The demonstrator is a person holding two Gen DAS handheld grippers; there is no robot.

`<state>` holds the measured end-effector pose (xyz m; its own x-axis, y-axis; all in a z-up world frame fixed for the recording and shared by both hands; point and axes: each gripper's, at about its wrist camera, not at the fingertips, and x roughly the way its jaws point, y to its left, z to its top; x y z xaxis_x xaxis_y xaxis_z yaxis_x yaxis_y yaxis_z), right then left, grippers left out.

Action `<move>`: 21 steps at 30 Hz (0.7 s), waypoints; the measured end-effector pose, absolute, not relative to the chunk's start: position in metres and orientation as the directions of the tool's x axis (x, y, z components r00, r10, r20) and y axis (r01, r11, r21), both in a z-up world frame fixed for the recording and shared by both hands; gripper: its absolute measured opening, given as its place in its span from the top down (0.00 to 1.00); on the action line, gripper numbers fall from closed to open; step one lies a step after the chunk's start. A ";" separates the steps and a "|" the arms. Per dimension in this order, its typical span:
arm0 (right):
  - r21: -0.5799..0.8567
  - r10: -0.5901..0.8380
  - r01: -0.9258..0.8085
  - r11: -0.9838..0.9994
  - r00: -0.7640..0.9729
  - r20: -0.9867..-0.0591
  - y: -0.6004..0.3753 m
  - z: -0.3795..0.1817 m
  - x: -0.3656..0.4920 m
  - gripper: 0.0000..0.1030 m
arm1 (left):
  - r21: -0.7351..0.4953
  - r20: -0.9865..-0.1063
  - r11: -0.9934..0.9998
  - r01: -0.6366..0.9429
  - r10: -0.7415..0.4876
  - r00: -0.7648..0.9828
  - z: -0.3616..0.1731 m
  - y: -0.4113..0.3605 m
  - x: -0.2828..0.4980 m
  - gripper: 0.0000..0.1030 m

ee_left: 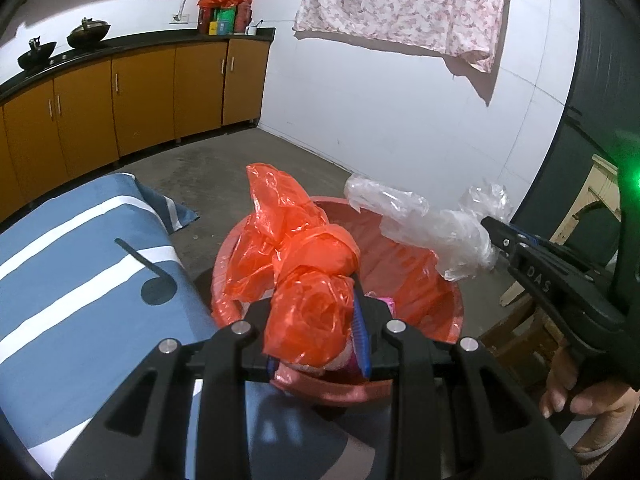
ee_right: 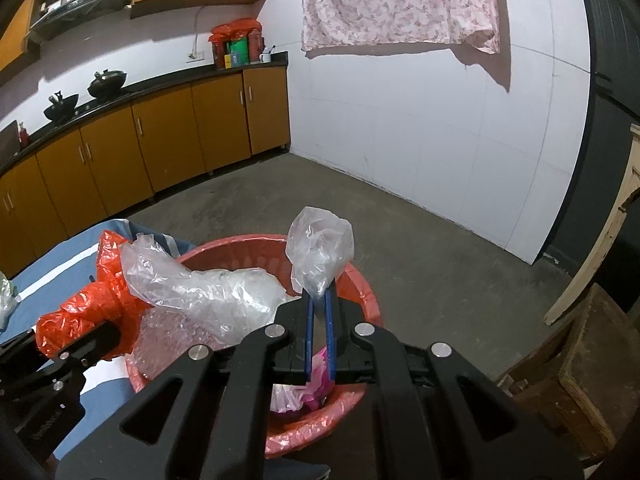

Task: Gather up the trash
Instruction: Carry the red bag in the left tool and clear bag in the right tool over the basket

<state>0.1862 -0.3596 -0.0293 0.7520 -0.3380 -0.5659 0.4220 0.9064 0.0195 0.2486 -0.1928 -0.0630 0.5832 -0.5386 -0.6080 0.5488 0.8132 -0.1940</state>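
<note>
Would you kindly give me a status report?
Left gripper shut on red bag. Right gripper shut on clear bag. Both over bin. Nothing blocking.

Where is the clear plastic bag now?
The clear plastic bag hangs over the red bin, pinched in the right tool, right of the orange bag.

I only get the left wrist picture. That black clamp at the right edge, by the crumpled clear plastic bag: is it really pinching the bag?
Observer: Yes. The right gripper has its blue pads shut on a bunched part of the crumpled clear plastic bag.
Operator: What lies under that bag?
Observer: A bubbly clear sheet, inside the round red plastic basin.
Operator: And above the two black woks?
Observer: A dark range hood.
</note>
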 end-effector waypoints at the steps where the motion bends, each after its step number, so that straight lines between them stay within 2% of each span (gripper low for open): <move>1: 0.023 -0.337 0.423 0.906 0.752 -0.566 -0.361 -0.030 0.187 0.95 | -0.195 -0.608 0.812 0.550 -0.540 0.582 -0.064 -0.195 0.251 0.72; 21: 0.083 -0.290 0.411 0.908 0.758 -0.584 -0.374 -0.039 0.197 0.95 | -0.199 -0.622 0.799 0.568 -0.550 0.557 -0.078 -0.215 0.277 0.71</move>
<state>0.1966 -0.3743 -0.0394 0.7584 -0.2903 -0.5836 0.4115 0.9076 0.0834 0.2765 -0.2155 -0.0783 0.5569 -0.5504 -0.6220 0.5676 0.7989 -0.1987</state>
